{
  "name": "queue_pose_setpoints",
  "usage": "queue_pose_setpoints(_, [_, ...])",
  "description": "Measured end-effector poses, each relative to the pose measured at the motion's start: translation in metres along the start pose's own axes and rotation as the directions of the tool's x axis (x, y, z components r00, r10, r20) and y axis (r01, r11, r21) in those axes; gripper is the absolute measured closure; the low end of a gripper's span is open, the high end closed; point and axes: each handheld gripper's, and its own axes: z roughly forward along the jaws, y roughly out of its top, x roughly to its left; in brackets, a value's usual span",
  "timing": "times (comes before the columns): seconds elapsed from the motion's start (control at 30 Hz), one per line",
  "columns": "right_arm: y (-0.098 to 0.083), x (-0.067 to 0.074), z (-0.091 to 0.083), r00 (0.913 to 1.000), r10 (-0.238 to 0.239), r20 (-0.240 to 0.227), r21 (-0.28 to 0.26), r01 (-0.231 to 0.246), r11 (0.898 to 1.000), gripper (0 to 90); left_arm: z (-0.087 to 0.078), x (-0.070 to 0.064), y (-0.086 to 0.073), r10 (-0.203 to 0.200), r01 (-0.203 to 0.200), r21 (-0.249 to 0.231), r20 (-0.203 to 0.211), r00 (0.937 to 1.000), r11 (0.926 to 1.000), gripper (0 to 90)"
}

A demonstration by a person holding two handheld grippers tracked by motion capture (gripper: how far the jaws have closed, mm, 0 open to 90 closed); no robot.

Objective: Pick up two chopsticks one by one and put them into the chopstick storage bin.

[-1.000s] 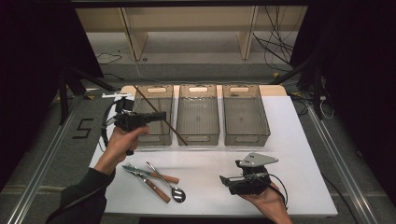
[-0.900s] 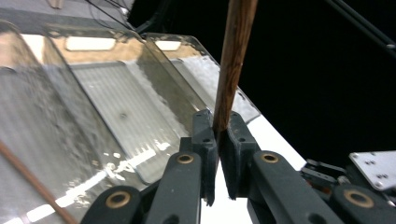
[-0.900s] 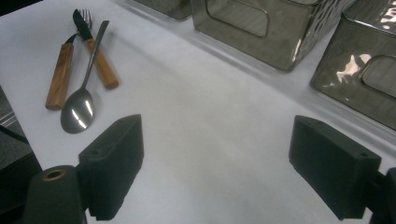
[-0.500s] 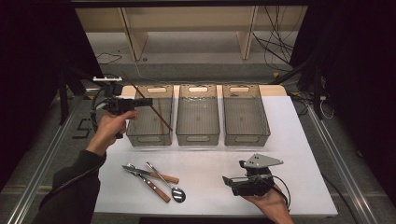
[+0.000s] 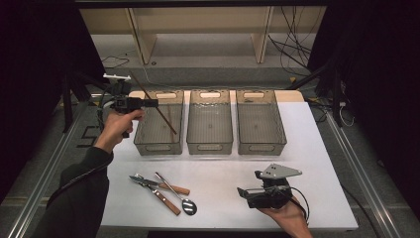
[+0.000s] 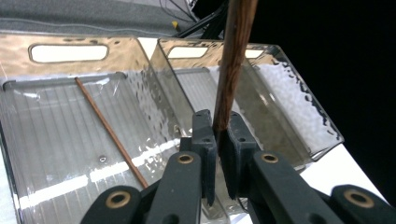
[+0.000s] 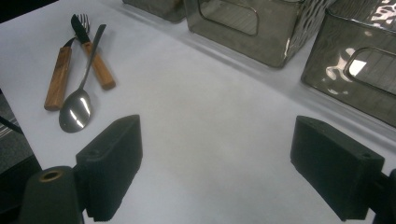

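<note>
High view: the left gripper [image 5: 148, 103] is held above the far left corner of the tabletop [image 5: 322, 163], at the left bin's [image 5: 159, 125] left wall. Its jaws are nearly shut and pinch a chopstick [image 5: 159, 110], a thin, straight, dark brown wooden stick. It slants from the jaws down and to the right over the left bin, and its other end rises past the gripper toward the far left. In the left gripper view the grain of the chopstick [image 6: 233, 65] is plain, reddish brown with darker streaks, and it stands up from between the black pads.

A second chopstick [image 6: 112, 133] of the same colour lies on the ribbed floor of the left bin, so there are two in all. Three clear grey bins stand side by side across the far half of the tabletop: left, middle [image 5: 210, 120] and right [image 5: 260, 120].

Near the left front edge lie three pieces of cutlery: a knife [image 5: 158, 194] and a fork [image 5: 171, 185], both with wooden handles, and a metal spoon [image 5: 179, 197].

The right gripper [image 5: 241, 192] rests low at the near right, its jaws wide apart with nothing between them.
</note>
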Motion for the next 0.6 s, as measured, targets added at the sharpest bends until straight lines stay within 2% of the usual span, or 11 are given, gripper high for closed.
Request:
queue_pose_setpoints(0.37, [0.0, 0.0, -0.003, 0.9998, -0.004, -0.017, -0.042, 0.003, 0.999, 16.7, 0.018, 0.013, -0.01, -0.016, 0.018, 0.047, -0.031, 0.9994, 0.9987, 84.4])
queue_pose_setpoints(0.6, [0.0, 0.001, -0.003, 0.9998, -0.006, -0.019, -0.035, 0.005, 0.999, 16.7, 0.028, 0.013, -0.013, -0.013, 0.015, 0.089, -0.034, 0.9994, 0.9959, 84.4])
